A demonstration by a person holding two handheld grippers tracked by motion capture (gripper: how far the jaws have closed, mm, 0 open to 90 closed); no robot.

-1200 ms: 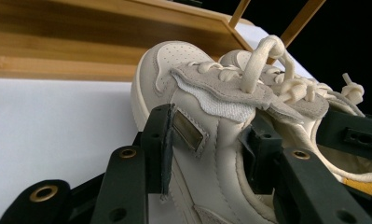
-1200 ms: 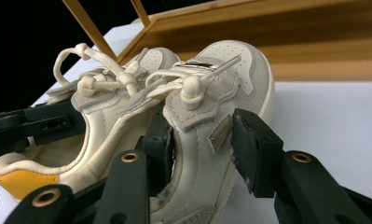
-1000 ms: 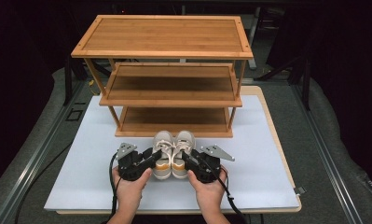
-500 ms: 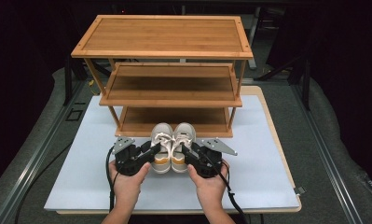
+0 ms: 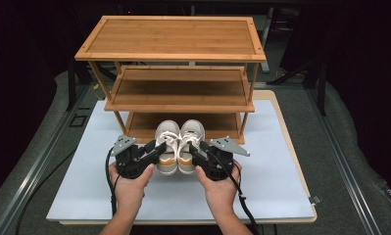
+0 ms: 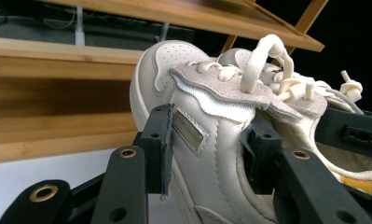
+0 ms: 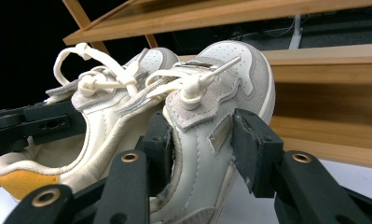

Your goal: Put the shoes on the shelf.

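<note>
Two small cream sneakers with orange heel linings hang side by side above the white mat [image 5: 281,166], toes toward the wooden rack [image 5: 173,36]. My left gripper [image 5: 158,150] is shut on the left shoe [image 5: 166,133]; in the left gripper view its jaws clamp that shoe [image 6: 183,65] across the side wall and collar, gripper [image 6: 210,144]. My right gripper [image 5: 199,149] is shut on the right shoe [image 5: 192,131]. In the right gripper view the pads squeeze the right shoe [image 7: 242,65] at mid-body, gripper [image 7: 203,142], and the left shoe [image 7: 104,123] sits beside it.
The three-tier bamboo rack stands at the back of the mat, its middle shelf [image 5: 181,90] and bottom shelf [image 5: 183,123] bare. The shoe toes are just in front of the bottom shelf. A wooden table edge [image 5: 301,171] borders the mat; dark floor and rails lie around.
Both hands have risen together, lifting the pair of shoes off the mat. The shoes now sit higher in the picture, level with the rack's bottom shelf opening. The jaws kept their hold.
</note>
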